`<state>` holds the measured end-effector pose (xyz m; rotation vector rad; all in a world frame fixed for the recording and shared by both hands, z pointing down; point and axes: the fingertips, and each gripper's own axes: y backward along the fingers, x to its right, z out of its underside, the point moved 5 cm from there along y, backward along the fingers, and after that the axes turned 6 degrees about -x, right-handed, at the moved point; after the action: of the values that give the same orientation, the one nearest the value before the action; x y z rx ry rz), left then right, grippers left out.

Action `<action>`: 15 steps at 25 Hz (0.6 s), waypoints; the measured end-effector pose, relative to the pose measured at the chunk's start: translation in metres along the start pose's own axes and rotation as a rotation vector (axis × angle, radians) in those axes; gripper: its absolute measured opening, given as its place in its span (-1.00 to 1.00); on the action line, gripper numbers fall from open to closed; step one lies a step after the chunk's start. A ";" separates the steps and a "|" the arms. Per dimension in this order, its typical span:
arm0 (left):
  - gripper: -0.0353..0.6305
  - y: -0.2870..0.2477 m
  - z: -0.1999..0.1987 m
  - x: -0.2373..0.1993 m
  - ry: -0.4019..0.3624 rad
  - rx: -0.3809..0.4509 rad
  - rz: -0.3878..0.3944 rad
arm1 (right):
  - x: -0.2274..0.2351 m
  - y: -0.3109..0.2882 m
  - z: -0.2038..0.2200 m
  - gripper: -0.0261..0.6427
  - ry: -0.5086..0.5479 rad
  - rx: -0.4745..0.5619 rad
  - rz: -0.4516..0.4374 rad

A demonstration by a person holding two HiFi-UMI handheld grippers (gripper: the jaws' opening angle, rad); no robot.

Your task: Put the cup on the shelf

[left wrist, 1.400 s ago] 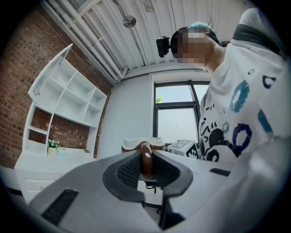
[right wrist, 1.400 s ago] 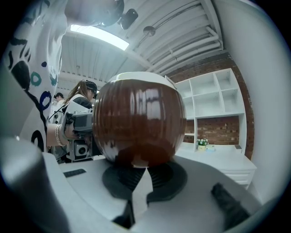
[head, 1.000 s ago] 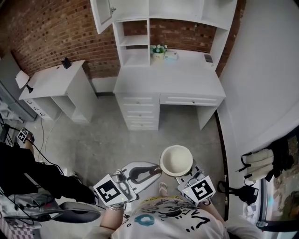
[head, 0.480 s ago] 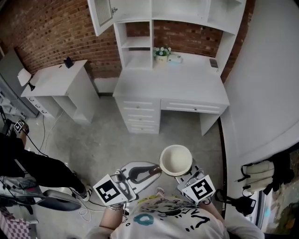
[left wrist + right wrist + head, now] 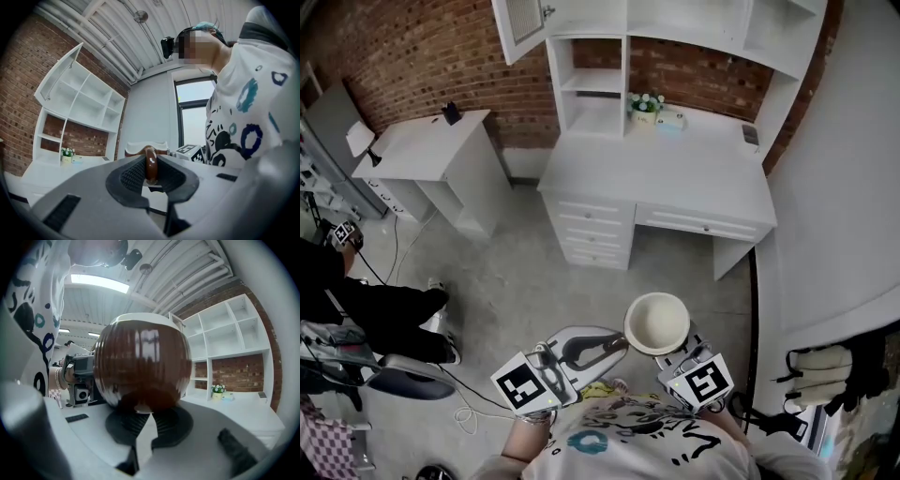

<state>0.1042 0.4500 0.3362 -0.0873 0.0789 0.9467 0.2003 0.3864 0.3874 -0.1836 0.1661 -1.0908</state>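
Head view: I carry the cup (image 5: 656, 323) upright, well short of the shelf (image 5: 595, 94) above the table (image 5: 675, 169).
Left gripper view: left tool (image 5: 151, 176) clamps the handle (image 5: 151, 161), preventing rotation.
Right gripper view: right tool (image 5: 145, 420) pinches the cup's base, bearing its weight.

The cup (image 5: 656, 322) is round, glossy brown outside and cream inside, upright in the air with its mouth up. Its ring handle (image 5: 151, 164) is pinched in the left gripper's (image 5: 612, 343) jaws, its base in the right gripper's (image 5: 144, 420). The white shelf (image 5: 595, 94) stands well apart
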 end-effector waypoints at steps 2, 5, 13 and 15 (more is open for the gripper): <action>-0.71 0.002 0.001 -0.009 0.009 0.004 -0.015 | 0.003 -0.011 0.001 -0.84 0.007 -0.011 -0.016; -0.71 0.004 0.006 -0.029 0.012 0.009 -0.019 | 0.011 -0.028 0.002 -0.84 0.029 -0.031 -0.017; -0.71 -0.012 -0.005 -0.088 -0.014 -0.010 0.038 | 0.052 -0.069 -0.011 -0.84 0.026 -0.033 0.046; -0.71 -0.013 -0.012 -0.105 -0.018 -0.006 0.047 | 0.062 -0.081 -0.019 -0.84 0.031 -0.061 0.060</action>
<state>0.0533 0.3568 0.3362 -0.0829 0.0615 0.9946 0.1543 0.2937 0.3852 -0.2153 0.2321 -1.0295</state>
